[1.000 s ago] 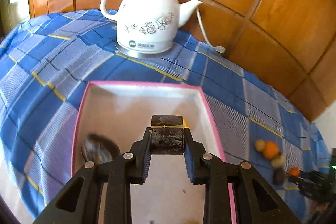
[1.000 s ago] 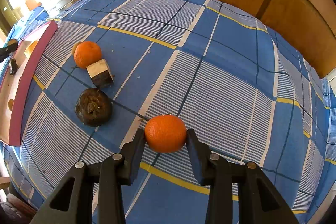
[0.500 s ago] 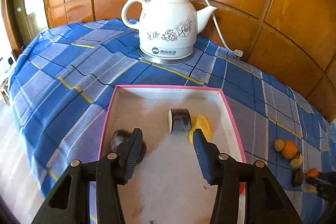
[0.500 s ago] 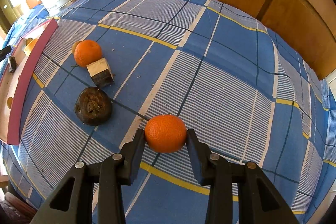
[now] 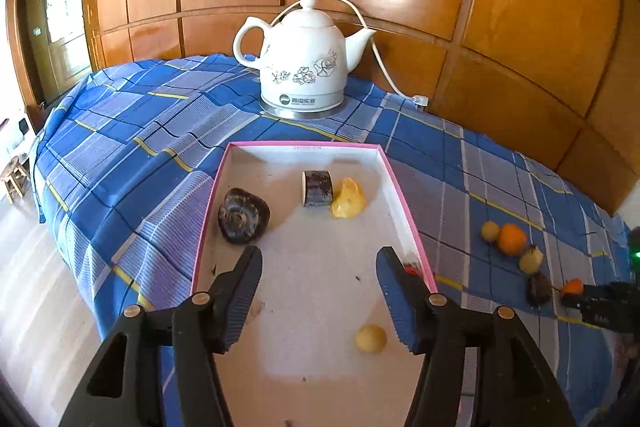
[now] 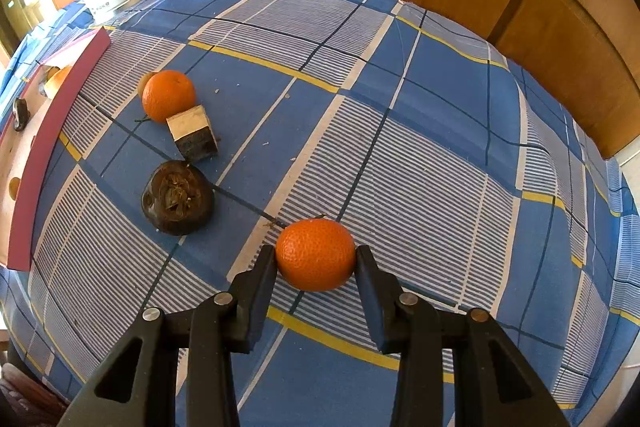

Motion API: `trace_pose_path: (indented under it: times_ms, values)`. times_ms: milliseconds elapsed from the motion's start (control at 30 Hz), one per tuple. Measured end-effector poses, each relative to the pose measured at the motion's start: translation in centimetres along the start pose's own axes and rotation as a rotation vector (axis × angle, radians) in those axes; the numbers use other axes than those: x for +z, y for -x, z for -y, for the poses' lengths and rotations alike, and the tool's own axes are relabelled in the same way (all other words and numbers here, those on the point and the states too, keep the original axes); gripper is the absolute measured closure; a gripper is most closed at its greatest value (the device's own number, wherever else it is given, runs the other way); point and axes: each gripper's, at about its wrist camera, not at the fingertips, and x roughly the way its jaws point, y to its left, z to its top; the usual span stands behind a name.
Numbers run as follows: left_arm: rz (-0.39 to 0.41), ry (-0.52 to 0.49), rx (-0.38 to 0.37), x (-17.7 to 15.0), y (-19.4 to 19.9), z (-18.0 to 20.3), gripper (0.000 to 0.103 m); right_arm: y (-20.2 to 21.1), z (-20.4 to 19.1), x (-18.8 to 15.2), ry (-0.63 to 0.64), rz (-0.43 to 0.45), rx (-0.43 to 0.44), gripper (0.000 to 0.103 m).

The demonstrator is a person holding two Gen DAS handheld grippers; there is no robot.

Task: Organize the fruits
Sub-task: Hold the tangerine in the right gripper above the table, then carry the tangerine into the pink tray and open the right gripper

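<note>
My left gripper (image 5: 319,259) is open and empty, above the near part of a pink-rimmed white tray (image 5: 404,195). In the tray lie a dark cut stick piece (image 5: 317,187), a yellow chunk (image 5: 348,198), a dark round fruit (image 5: 243,215) and a small yellow ball (image 5: 370,338). My right gripper (image 6: 316,257) is shut on an orange (image 6: 315,254) resting on the blue plaid cloth. Ahead of it to the left lie a dark round fruit (image 6: 178,197), a cut stick piece (image 6: 193,133) and a second orange (image 6: 168,96).
A white ceramic kettle (image 5: 303,67) with a cord stands behind the tray, against the wooden wall panels. The tray's pink side (image 6: 48,147) shows at the left of the right wrist view. The table edge drops off at the left to the floor.
My left gripper opened and let the dark stick piece go into the tray, then pulled back and up. My right gripper stayed shut on the orange.
</note>
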Motion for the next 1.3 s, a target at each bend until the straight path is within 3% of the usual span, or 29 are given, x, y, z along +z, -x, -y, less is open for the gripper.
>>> trace_pose_path:
  times_ms: [400, 967, 1300]
  values:
    - [0.011, -0.013, -0.003, -1.3, 1.7, 0.5, 0.035, 0.0, 0.0, 0.0, 0.004, 0.002, -0.002, 0.063]
    - [0.018, 0.025, 0.033, -2.0, 2.3, -1.7, 0.033, 0.3, -0.1, 0.0, 0.007, 0.008, -0.012, 0.063]
    - [0.005, 0.054, 0.032, -2.6, 2.1, -3.0, 0.033, 3.7, -2.8, 1.0, 0.031, 0.084, 0.086, 0.063]
